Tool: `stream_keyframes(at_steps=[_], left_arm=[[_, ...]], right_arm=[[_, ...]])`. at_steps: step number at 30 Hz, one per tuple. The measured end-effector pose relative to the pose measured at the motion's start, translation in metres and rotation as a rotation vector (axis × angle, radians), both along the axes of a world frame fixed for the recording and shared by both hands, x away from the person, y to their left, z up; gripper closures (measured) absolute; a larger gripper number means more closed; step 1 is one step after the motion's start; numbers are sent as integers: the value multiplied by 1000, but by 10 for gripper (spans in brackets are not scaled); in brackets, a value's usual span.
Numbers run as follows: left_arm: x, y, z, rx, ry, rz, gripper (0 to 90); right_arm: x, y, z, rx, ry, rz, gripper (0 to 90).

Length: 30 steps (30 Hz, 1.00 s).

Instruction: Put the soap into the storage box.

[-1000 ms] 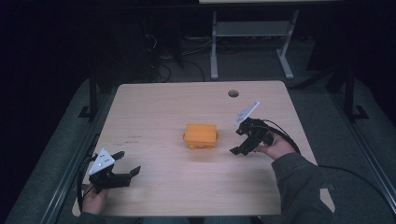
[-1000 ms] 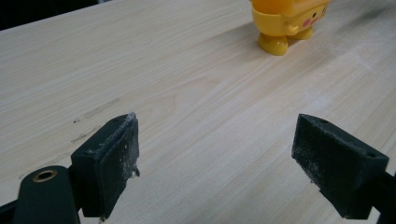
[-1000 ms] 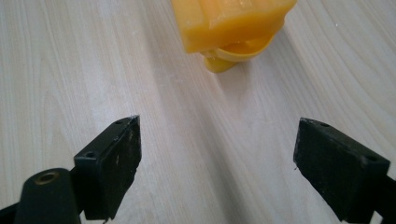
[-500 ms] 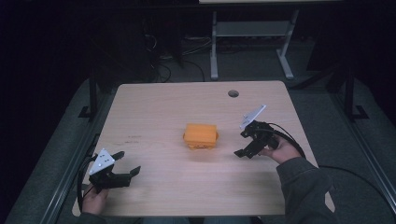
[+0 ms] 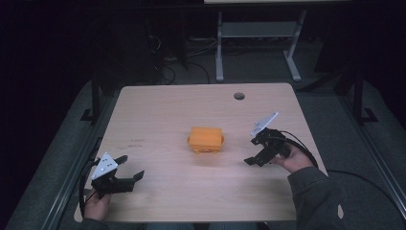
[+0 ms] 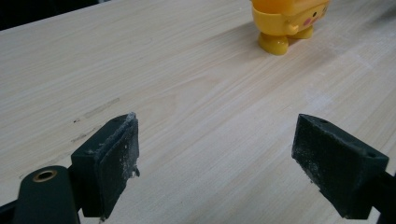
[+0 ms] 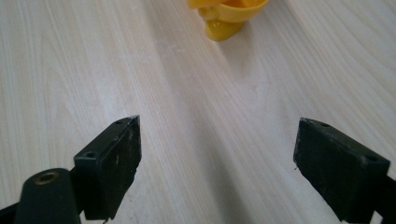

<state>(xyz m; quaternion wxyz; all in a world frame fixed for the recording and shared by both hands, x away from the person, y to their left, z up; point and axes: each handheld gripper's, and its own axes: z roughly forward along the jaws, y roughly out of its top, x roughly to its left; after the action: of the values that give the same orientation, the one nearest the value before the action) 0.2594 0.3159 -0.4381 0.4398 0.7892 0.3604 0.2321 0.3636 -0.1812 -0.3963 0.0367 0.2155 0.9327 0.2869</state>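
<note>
While the yellow toy (image 5: pixel 206 139) sits near the middle of the table (image 5: pixel 158 110), nothing touches it. From above it reads as a blocky orange-yellow lump with a flat top; the left gripper view (image 6: pixel 287 21) picks out stubby rounded feet, a little arm and a pink cheek spot, all glossy plastic, standing upright on the wood. The right gripper view (image 7: pixel 227 14) catches its lower edge and one foot at the top of the picture.

Out to the toy's right, the right gripper (image 5: pixel 257 151) hovers near it, jaws spread wide with bare tabletop between them, grey plate (image 5: pixel 264 123) tipped up, the hand (image 5: pixel 296 158) and grey sleeve (image 5: pixel 316 196) behind. Well apart, at the near left corner, the left gripper (image 5: pixel 128 168) is also wide open, holding nothing, its black pads (image 6: pixel 109 163) dusted with pale specks.

The surface is pale wood-grain laminate with rounded corners, a round cable hole (image 5: pixel 239 96) at the far edge and a few faint dark scuffs (image 5: pixel 136 140) on the left. Around it the room is dim: grey floor, a pale metal stand (image 5: pixel 258 45) beyond the far edge, cables (image 5: pixel 167 72) coiled in the shadows.
</note>
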Motion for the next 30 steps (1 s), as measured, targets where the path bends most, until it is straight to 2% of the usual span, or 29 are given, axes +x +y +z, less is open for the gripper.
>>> stream_keyframes(at_steps=[21,30], left_arm=[[0,-1,-1,0,1,2,143],[0,-1,-1,-1,3,3,143]], right_arm=[[-15,-17,-11,-8,-1,-22,146],[-30,-27,-16,-1,-1,-53,146]])
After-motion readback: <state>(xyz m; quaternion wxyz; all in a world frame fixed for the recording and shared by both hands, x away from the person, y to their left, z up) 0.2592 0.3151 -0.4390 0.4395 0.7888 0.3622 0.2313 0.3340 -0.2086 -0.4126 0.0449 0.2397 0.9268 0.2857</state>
